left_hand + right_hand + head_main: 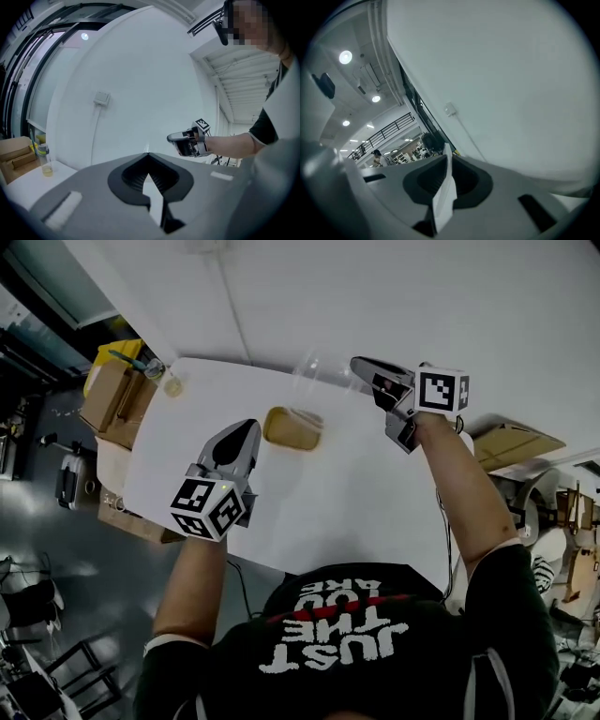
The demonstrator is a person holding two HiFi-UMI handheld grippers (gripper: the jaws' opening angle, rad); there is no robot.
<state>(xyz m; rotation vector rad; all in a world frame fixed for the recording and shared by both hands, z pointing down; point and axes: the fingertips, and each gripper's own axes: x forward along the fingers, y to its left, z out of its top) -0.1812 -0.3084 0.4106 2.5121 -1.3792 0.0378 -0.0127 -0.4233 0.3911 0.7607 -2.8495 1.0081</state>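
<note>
A tan, oblong thing (292,427) sits on the far half of the white bench (328,507), about midway between its left and right edges. As the head view shows it, its long axis runs along the far edge, with the right end turned slightly toward the near edge. A faint clear shape rises from it toward the wall. It may be the side of a clear vessel, but I cannot tell, nor which end is the front.

The left tongs (251,426) point at the far edge, their tip just beside the thing's left end and not touching it. Their jaws are closed together at the tip and hold nothing. The right tongs (357,363) are over the far edge, to the right of the thing and apart from it. Their jaws are also pressed together and empty.

Neither gripper view shows the tan thing, because each grey tongs body covers the bench below it.

A small clear bottle of yellowish liquid (172,382) stands upright at the far left corner. Brown cardboard boxes (111,397) sit just off that corner, and the bench edge cuts them off.
</note>
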